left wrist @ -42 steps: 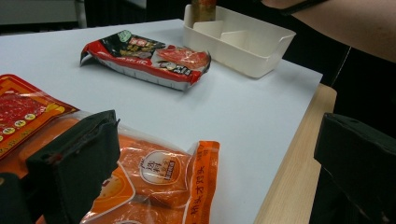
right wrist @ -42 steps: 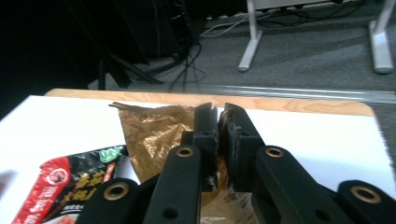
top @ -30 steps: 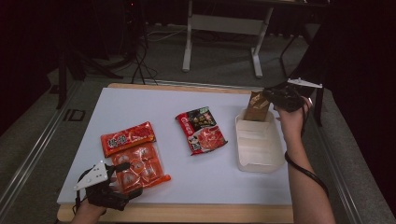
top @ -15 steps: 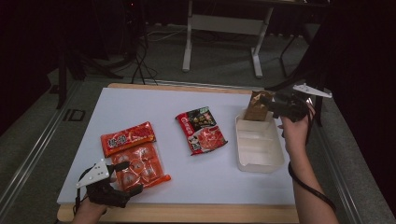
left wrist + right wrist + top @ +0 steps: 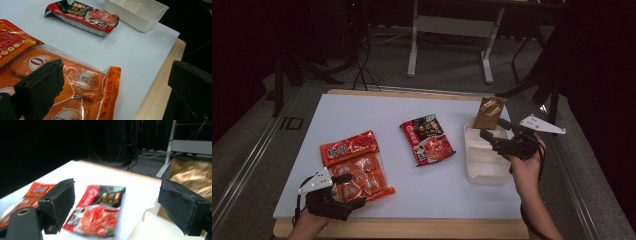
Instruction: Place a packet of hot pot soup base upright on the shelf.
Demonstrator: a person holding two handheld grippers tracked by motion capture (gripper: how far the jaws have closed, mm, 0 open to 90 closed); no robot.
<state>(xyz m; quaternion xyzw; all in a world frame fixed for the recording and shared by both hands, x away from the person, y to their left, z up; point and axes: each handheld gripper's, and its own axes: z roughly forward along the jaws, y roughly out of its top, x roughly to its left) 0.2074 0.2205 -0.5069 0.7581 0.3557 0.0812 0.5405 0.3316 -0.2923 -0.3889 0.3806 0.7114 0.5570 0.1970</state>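
Note:
A gold-brown bag (image 5: 488,113) (image 5: 192,175) stands upright at the far end of the white bin (image 5: 482,172) (image 5: 147,227). My right gripper (image 5: 490,141) (image 5: 117,185) hovers open over the bin, just on the near side of the bag, holding nothing. A red and black packet (image 5: 428,140) (image 5: 100,212) (image 5: 82,16) lies mid-table. At the front left my left gripper (image 5: 354,200) (image 5: 117,70) is wide open, one jaw over the clear packet of orange cubes (image 5: 362,175) (image 5: 87,85), the other past the table's edge. An orange-red packet (image 5: 347,147) (image 5: 37,188) lies just beyond.
The white board (image 5: 412,190) rests on a wooden table whose front edge (image 5: 155,100) is close to my left gripper. Grey metal stand legs (image 5: 447,25) are on the floor behind the table. Dark floor surrounds it.
My right gripper has drawn back from the top of the gold-brown bag toward the near side, over the bin. The bag stays standing. The left gripper has barely moved.

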